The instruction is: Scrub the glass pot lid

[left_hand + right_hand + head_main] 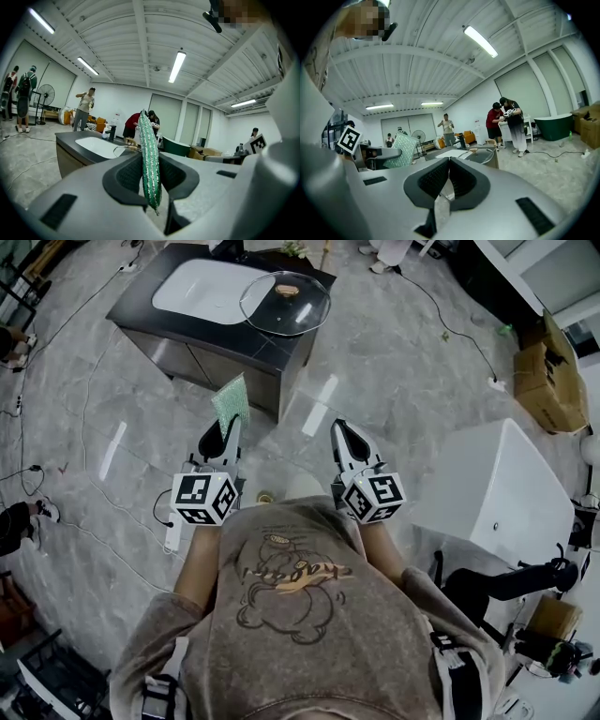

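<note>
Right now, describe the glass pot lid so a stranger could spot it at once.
Find the dark cabinet with the white sink sunk in its top. The glass pot lid lies at the sink's right end. It is the only round, see-through thing there, with a brownish knob.

**Dark surface (141,307) with basin and lid**

Stood on a grey marbled floor (394,362), a dark cabinet beneath it. Held a white basin (192,287) sunk into the left and middle of its top. Carried the glass pot lid (284,304) lying flat at the right end, wooden knob (288,289) upward, overlapping the basin's right end and reaching almost to the surface's right edge. Showed a dark tap (111,132) beside the basin in the left gripper view.

On the floor: lay thin black cables (450,329) snaking around the cabinet; rested a cardboard box (548,381) far right; stood a white boxy unit (497,488) nearer, well apart from the surface.
</note>
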{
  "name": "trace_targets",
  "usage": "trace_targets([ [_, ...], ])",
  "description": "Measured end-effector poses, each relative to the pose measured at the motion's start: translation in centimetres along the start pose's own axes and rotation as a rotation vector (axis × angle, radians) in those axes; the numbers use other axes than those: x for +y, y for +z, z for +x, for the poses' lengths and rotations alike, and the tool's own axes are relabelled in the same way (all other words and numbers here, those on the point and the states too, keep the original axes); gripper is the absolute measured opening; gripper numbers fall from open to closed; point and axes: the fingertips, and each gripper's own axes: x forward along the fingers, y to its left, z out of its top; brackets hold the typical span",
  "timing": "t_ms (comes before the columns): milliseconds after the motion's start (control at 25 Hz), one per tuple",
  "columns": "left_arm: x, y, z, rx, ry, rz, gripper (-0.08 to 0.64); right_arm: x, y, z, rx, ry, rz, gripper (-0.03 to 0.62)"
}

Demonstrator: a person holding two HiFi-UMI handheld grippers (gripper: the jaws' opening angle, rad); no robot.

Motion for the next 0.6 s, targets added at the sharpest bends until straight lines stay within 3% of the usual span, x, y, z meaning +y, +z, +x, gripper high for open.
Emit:
trace_targets([
  [280, 1.7, 0.6, 1.2, -0.007, -0.028, 0.000, 0.081, -0.1, -0.9, 1.6, 0.014, -0.031, 0.008, 0.026],
  [600, 4.3, 1.1, 4.4, -0.017, -0.029, -0.010, 0.081, -0.7, -1.3, 6.6, 0.037, 0.009, -0.007, 0.026],
])
